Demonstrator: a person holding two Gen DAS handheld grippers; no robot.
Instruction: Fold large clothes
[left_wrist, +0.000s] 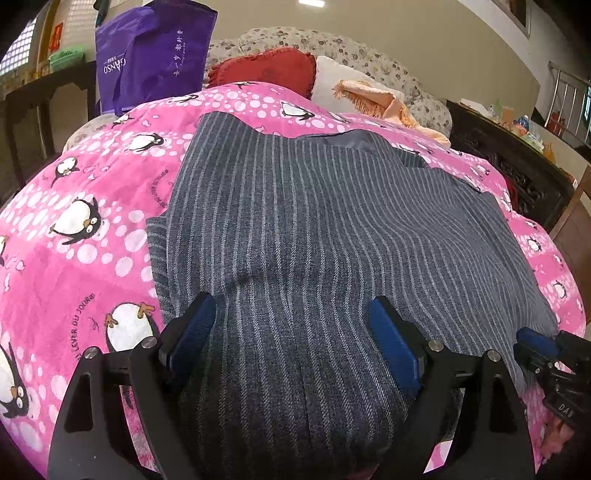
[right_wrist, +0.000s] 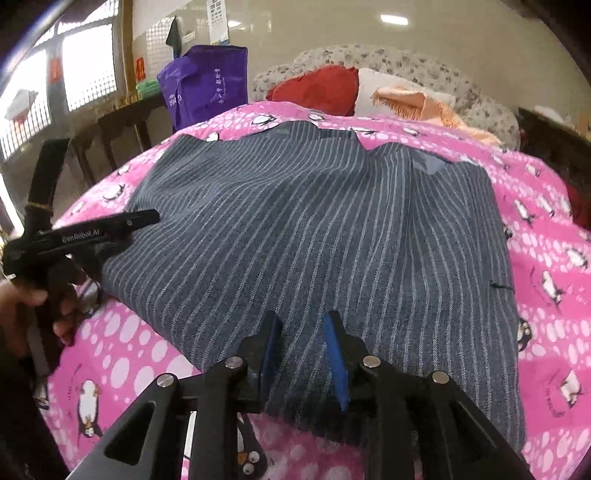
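Nearest us, our left claw (left_wrist: 291, 332) hangs spread wide over the near edge of the gray striped jacket (left_wrist: 314, 229), gripping nothing. The pink penguin blanket (left_wrist: 85, 184) covers the bed, and the jacket lies flat across its middle, collar toward the far pillows. Our right claw (right_wrist: 304, 354) straddles the jacket's near hem with a narrow gap, cloth between its blue pads (right_wrist: 334, 365); we cannot tell whether it pinches. A purple bag (left_wrist: 155, 55) stands behind the bed.

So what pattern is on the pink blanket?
Penguins and white dots on the pink blanket, clearest in the left wrist view.
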